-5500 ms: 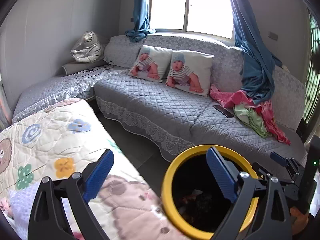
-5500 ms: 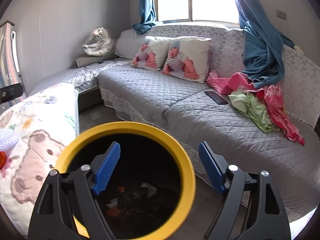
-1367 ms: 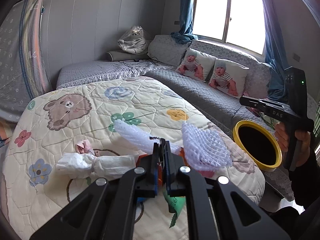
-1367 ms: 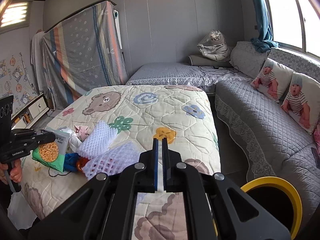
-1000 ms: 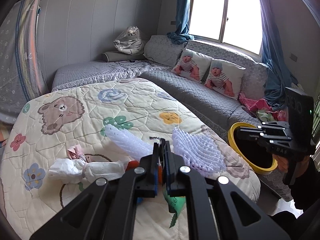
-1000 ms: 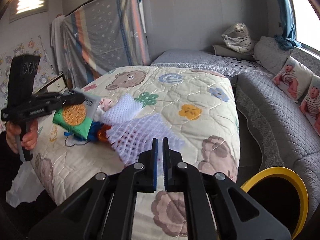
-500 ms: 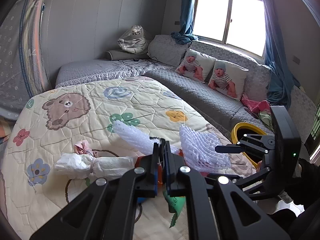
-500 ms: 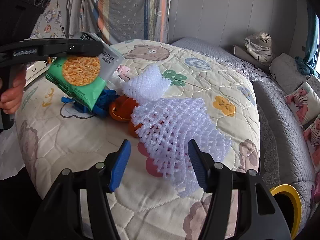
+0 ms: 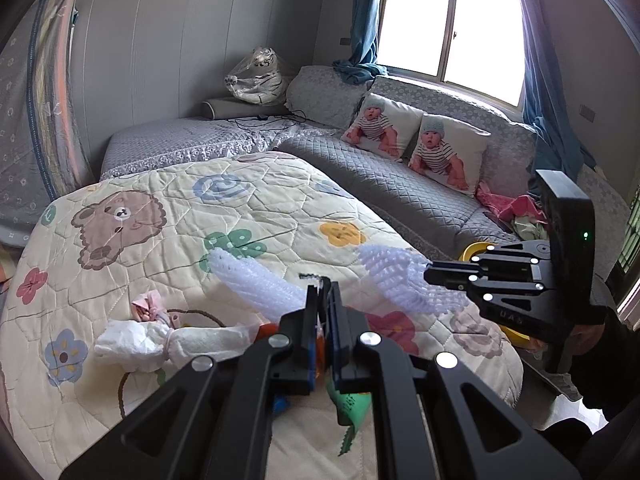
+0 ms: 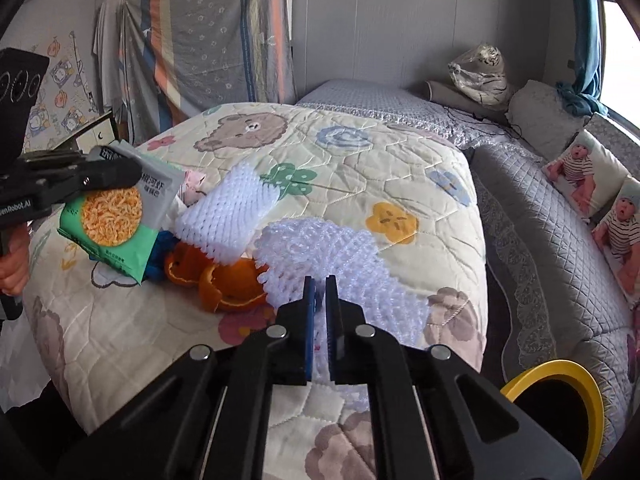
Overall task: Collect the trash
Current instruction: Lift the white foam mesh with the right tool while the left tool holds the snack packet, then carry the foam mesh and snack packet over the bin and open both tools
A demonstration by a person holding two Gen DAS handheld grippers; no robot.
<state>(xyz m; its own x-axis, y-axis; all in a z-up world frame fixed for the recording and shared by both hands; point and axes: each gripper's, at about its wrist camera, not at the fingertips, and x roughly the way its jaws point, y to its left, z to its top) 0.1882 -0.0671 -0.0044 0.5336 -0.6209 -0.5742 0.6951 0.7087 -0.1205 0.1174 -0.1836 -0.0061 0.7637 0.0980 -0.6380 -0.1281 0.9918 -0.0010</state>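
- Trash is lying left of the yellow bin [image 10: 560,408], on the quilt [image 10: 360,152].
- Left gripper [image 10: 136,174] is pinching a noodle packet [image 10: 116,216], jaws closed.
- Right gripper [image 10: 319,280] is clamping the foam net [image 10: 340,264]; it is springy and could slip out.

green noodle packet [image 10: 112,216] with a round picture of orange noodles, hanging tilted above the quilt's left side, pinched at its top corner. white foam net [image 10: 340,264], flattened and stretched, lying near the quilt's front edge, near end pinched. second foam net [image 10: 228,212], a fatter sleeve, just behind it, resting over orange peel [image 10: 224,280]. blue scrap [image 10: 162,254] beside the peel. knotted white tissue [image 9: 160,344] and pink wrapper [image 9: 146,306] further left. yellow-rimmed bin [image 10: 560,404] on the floor, right of the bed.
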